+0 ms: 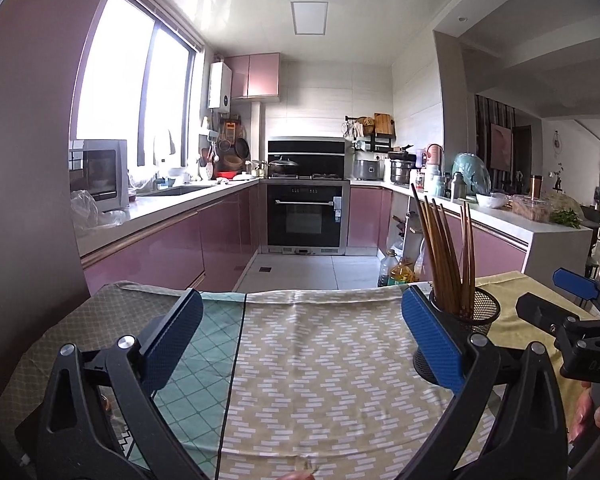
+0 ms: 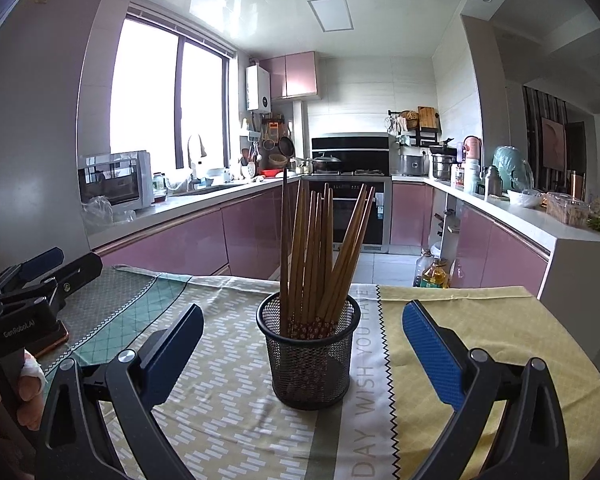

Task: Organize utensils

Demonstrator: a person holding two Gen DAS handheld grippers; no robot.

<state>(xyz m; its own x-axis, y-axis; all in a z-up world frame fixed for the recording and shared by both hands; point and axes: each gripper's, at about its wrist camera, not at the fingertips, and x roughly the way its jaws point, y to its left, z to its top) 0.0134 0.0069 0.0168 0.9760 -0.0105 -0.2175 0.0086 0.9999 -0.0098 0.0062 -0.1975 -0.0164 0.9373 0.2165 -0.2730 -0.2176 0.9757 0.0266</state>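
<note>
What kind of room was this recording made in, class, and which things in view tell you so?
A home kitchen, most likely. A built-in oven sits under a hob at the far end, a sink lies below the window, and a mesh holder of chopsticks stands on the cloth-covered table.

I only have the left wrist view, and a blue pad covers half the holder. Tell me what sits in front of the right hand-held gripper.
Observer: The mesh holder stands centred between the open fingers of the right hand-held gripper, untouched.
Operator: Report its contents.
Observer: Only chopsticks, upright and fanned, patterned ends down.
Operator: Check the cloth under it.
Observer: A printed strip reads "DAY WISH YOU HAVE", partly cut off.
</note>
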